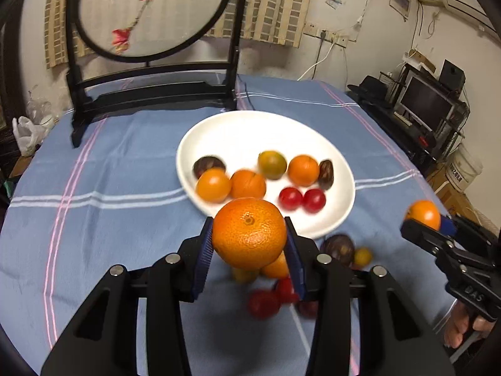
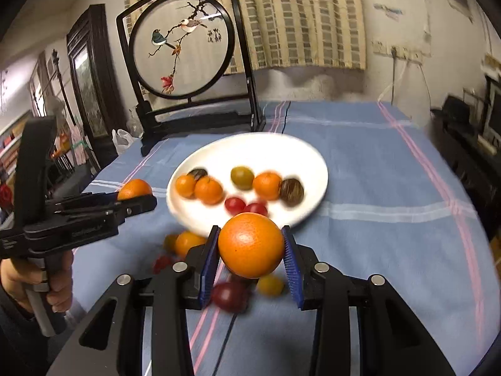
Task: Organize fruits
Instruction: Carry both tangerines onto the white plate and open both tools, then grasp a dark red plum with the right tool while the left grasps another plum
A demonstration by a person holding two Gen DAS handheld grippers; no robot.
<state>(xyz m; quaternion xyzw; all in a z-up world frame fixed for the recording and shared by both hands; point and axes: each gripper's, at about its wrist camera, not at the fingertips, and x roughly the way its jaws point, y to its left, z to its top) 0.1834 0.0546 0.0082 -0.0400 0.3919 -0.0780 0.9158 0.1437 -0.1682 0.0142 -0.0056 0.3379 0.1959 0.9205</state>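
A: What is laid out, taken from the biggest thing down?

B: A round table is covered by one blue striped cloth (image 1: 125,163). One framed bird screen (image 2: 184,44) is set at the far edge. One white plate (image 1: 250,131) is placed mid-table.

A: And what is counted on the plate?

B: Four orange fruits are seen, one greenish one (image 1: 271,164), two dark brown ones and two red cherry tomatoes (image 1: 302,200).

A: How are the claws found?

B: The left gripper (image 1: 249,241) is clamped on one orange (image 1: 249,232), lifted clear of the cloth just in front of the plate's near rim. The right gripper (image 2: 250,244) is likewise clamped on a second orange (image 2: 250,244), held above the cloth before the plate.

A: What is left loose?

B: A blurred cluster (image 1: 275,294) is seen on the cloth below the grippers: red tomatoes, small yellow fruits, an orange one and one dark brown one (image 1: 337,247); an exact count cannot be made
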